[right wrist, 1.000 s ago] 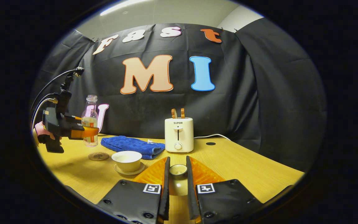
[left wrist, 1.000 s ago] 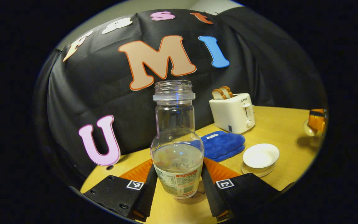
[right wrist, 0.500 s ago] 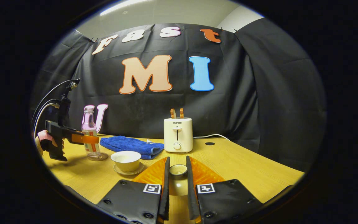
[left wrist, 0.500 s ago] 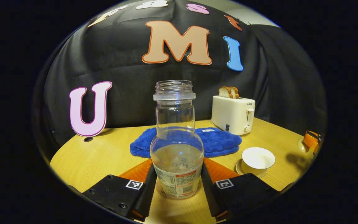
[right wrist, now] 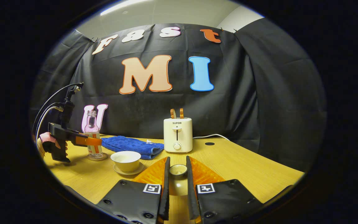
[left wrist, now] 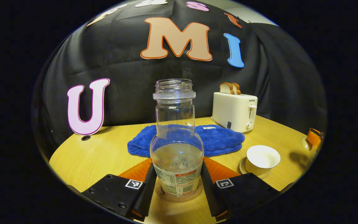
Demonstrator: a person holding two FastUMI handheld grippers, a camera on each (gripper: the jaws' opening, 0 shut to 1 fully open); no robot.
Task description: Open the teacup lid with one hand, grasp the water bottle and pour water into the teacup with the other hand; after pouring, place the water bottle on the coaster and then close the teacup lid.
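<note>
In the left gripper view, nearest the camera, the left gripper (left wrist: 176, 186) was clamped on the water bottle (left wrist: 176, 146), one finger pressed to each side of its labelled lower body. The uncapped bottle stood upright with its base on the coaster (left wrist: 179, 196), so the step in hand looked like the release. To do it well, I judged, the fingers should part evenly and draw straight back toward the camera, with no sideways drag, since the tall bottle (still part full) could tip off the small disc.

In the right gripper view, the right gripper (right wrist: 178, 183) gripped the teacup lid (right wrist: 178, 170) by its knob, held above the table (right wrist: 244, 168). The open teacup (right wrist: 126, 160) sat on its saucer to the left, just right of the bottle, awaiting the lid.

Beyond lay a blue towel (right wrist: 129, 145), then a toaster (right wrist: 177, 134) holding bread slices. "SUPOR" could be read on the toaster; the bottle's label print was too small to make out.
</note>
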